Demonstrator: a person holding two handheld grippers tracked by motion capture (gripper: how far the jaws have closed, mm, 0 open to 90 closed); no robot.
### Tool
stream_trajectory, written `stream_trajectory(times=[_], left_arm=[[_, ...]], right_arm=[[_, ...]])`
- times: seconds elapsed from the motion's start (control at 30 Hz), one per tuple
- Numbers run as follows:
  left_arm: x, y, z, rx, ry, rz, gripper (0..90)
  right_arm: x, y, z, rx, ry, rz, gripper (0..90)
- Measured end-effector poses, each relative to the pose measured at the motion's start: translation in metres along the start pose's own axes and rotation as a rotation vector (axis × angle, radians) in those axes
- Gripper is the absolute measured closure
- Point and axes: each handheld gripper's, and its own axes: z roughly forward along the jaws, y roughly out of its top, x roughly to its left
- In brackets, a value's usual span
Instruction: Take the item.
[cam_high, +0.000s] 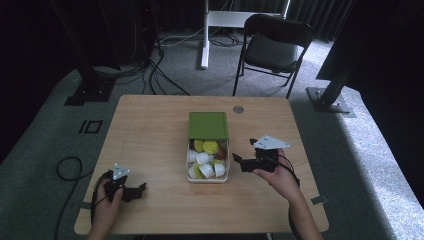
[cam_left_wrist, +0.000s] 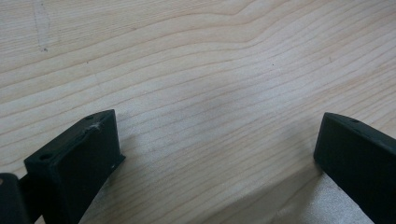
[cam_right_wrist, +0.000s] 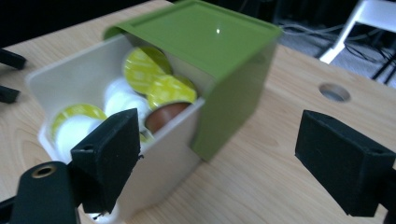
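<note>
Two spread sets of fingers: the right gripper (cam_right_wrist: 219, 154) faces the box (cam_right_wrist: 70, 84), whose green lid (cam_right_wrist: 205, 37) looks light, stiff and slippery, best pinched across its sides, while the left gripper (cam_left_wrist: 215, 158) hovers over bare counter (cam_left_wrist: 196, 60).

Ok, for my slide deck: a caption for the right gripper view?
Open right gripper facing a white box of coffee pods, green lid slid halfway back.

Left tool (cam_high: 131, 191) and right tool (cam_high: 243, 162) both gape, empty.
</note>
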Motion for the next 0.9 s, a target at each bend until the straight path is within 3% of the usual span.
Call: stream_trajectory(times=[0.43, 0.67, 0.9], left_arm=[[0.0, 0.0, 0.0, 0.0, 0.001, 0.002, 1.4], [0.0, 0.0, 0.0, 0.0, 0.001, 0.002, 1.4], [0.0, 0.0, 0.0, 0.001, 0.0, 0.001, 1.4]], right_arm=[[0.037, 0.016, 0.014, -0.016, 0.089, -0.066, 15.0], [0.06, 0.014, 0.03, 0.008, 0.143, -0.084, 15.1], [0.079, 0.008, 0.044, 0.026, 0.154, -0.092, 15.4]])
